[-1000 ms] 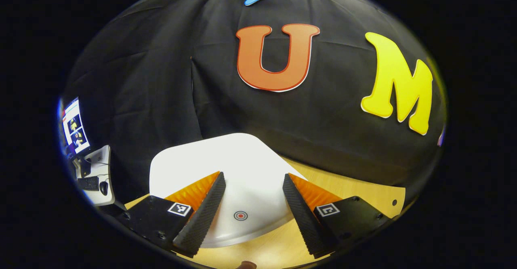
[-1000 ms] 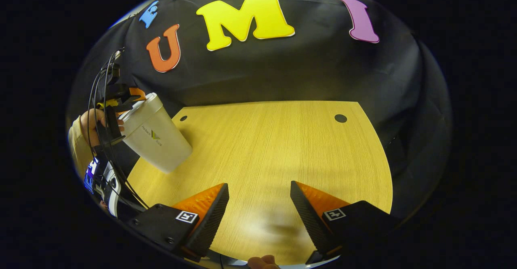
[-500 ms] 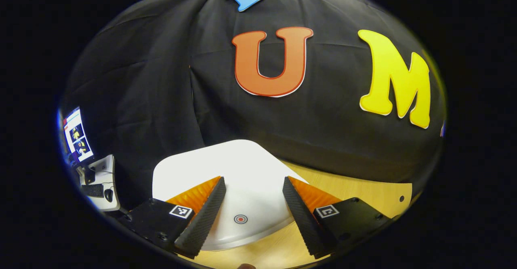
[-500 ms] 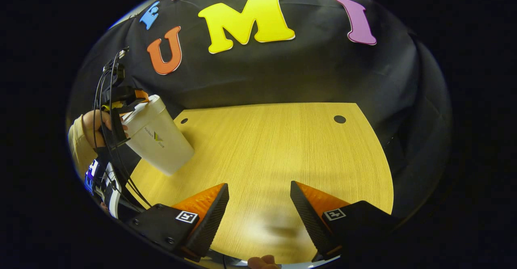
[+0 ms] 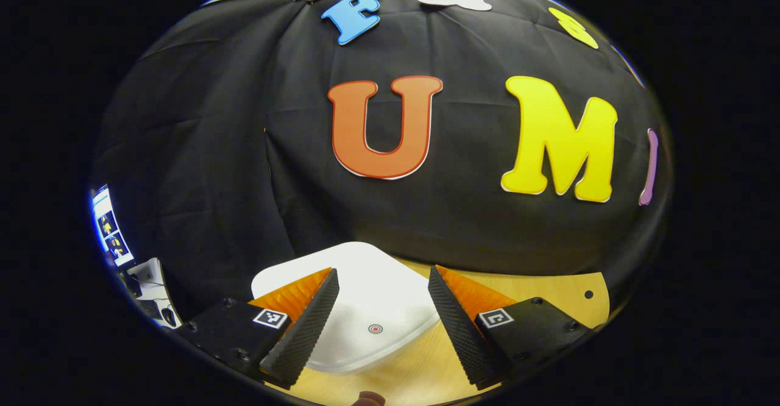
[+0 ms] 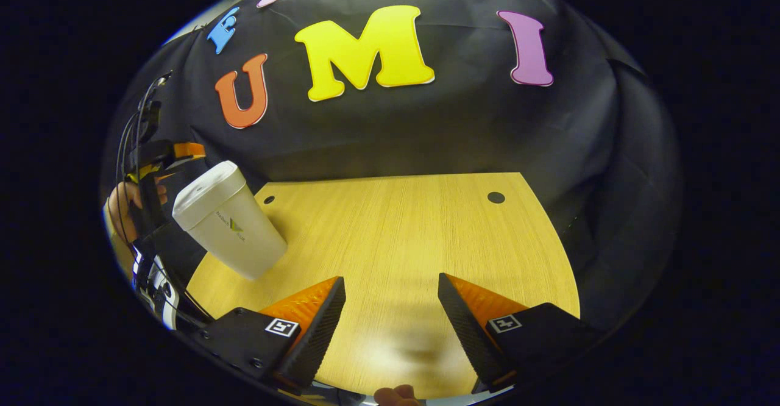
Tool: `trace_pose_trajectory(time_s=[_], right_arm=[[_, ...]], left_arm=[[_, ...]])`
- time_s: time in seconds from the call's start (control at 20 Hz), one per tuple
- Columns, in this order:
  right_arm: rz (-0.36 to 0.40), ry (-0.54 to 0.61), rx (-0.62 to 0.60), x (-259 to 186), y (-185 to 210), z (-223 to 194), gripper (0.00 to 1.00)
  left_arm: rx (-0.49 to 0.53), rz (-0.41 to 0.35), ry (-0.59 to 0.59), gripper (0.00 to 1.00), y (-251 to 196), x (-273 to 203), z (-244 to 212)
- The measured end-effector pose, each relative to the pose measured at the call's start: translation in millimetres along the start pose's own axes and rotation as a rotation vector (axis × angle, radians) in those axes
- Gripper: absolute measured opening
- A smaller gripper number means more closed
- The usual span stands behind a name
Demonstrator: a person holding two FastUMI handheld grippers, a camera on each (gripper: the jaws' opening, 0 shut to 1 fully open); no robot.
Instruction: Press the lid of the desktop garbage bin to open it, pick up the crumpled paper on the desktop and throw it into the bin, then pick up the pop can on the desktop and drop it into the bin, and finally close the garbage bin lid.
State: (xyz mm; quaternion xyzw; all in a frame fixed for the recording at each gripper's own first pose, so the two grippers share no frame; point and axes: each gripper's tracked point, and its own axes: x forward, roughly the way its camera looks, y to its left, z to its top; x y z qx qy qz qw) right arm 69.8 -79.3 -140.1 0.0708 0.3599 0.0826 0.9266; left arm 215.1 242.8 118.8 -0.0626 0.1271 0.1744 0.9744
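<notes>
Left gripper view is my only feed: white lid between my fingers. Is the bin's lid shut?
Observer: Yes. In the right gripper view the lid sits flat on the white bin.
Operator: Any paper or can lying on the table?
Observer: The wooden tabletop bears the bin alone.
Operator: Where is my gripper against the bin?
Observer: The left gripper hangs above and behind the lid, apart from it.
Operator: And the other gripper?
Observer: The right gripper is open over bare wood, holding nothing.
</notes>
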Motion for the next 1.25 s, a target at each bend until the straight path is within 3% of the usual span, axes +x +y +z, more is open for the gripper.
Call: trace_pose_trajectory(time_s=[0.1,0.2,0.45,0.65,0.9,1.25], right_arm=[[-0.012,-0.046,0.0,-10,8,17,0.96],[-0.051,-0.118,-0.055,-22,12,38,0.96],[-0.065,-0.271,-0.174,-57,51,71,0.96],[-0.058,-0.334,-0.177,-78,87,66,0.97],[-0.071,-0.343,-0.165,-93,121,32,0.97],[-0.08,-0.373,-0.179,-108,160,13,0.95]], left_arm=[[0.001,-0.039,-0.028,0.98,6,-24,5],[0.014,-0.07,-0.054,0.97,10,-47,6],[0.049,-0.161,-0.07,0.98,12,-102,-17],[0.103,-0.203,-0.084,0.97,12,-142,-45],[0.115,-0.311,-0.096,0.96,-6,-172,-60],[0.121,-0.348,-0.083,0.97,-3,-174,-69]])
